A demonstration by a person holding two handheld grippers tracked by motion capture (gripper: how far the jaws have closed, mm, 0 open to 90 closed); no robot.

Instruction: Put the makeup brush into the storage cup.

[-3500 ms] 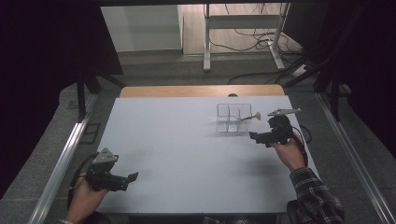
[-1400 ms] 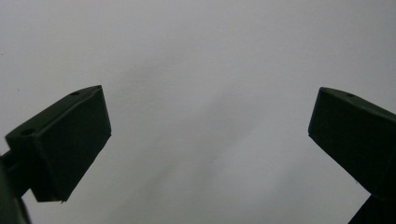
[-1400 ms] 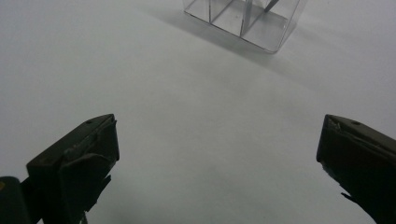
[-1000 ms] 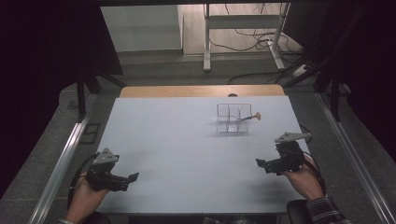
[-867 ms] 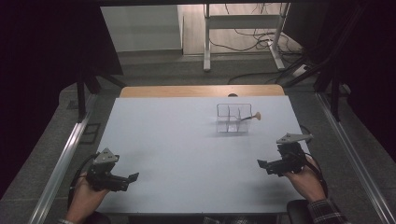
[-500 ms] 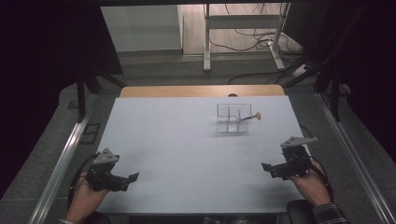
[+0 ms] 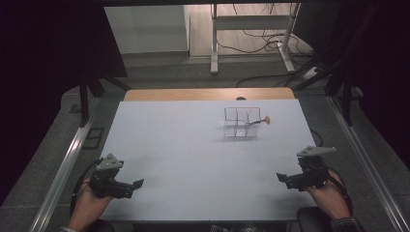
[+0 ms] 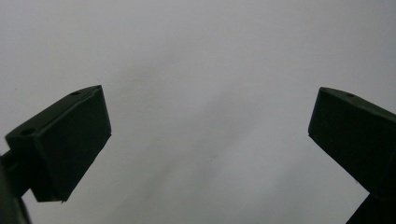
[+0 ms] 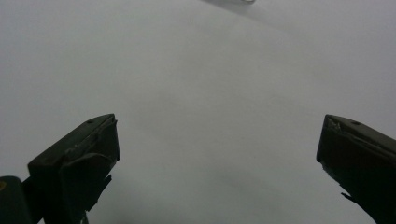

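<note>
A clear divided organizer box [image 7: 240,123] stands on the white table [image 7: 193,154] toward the back right, with a thin stick with a tan tip [image 7: 259,121] resting across it. My left gripper [image 7: 137,184] rests near the front left corner, held by a hand, its jaws wide apart over bare tabletop [image 8: 205,116]. My right gripper [image 7: 281,178] sits near the front right corner, also held by a hand, jaws spread wide with nothing between them [image 9: 215,130]. Both grippers are far from the box.
A wooden strip [image 7: 208,94] borders the table's far edge. Metal rails [image 7: 63,169] run along both sides. Beyond the table stand a desk frame [image 7: 251,29] and loose floor cables [image 7: 270,72].
My right gripper has drawn back from beside the box toward the front right corner of the table. The left gripper has stayed still.
</note>
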